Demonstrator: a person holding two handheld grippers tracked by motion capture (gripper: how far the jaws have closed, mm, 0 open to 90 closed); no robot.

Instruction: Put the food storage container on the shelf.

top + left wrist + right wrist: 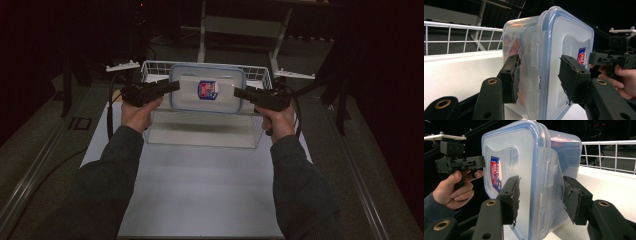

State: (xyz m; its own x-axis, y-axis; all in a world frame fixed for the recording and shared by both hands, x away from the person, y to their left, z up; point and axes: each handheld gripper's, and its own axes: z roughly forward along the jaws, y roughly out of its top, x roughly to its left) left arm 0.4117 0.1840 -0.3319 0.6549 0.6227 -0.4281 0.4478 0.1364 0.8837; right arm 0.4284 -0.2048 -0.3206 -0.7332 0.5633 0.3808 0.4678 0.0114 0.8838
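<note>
Two grippers had the container (207, 89) between them, one at each short end, and it hung clear above the white wire basket (260, 75). The left gripper (172, 86) was clamped across the box's edge: in the left gripper view one pad sat on the clear body, the other on the blue-rimmed lid (571, 40), with the side latch (535, 53) between them. The right gripper (240, 92) mirrored that hold at the far end, its jaws pressed to either side of the rim and its own latch (549, 182). Something orange showed dimly through the plastic wall, too blurred to name. The lid's red and blue label (207, 89) faced up toward the high camera, so the box rode level.

This looked like the carry step, mid-lift, with the box over the basket and the white table (200, 190) open in front. Whether it was heading in or out, I couldn't tell. The next move would call for both hands to travel together at the same height and keep their squeeze even; if one led, the smooth plastic could twist or slip from the pads.
</note>
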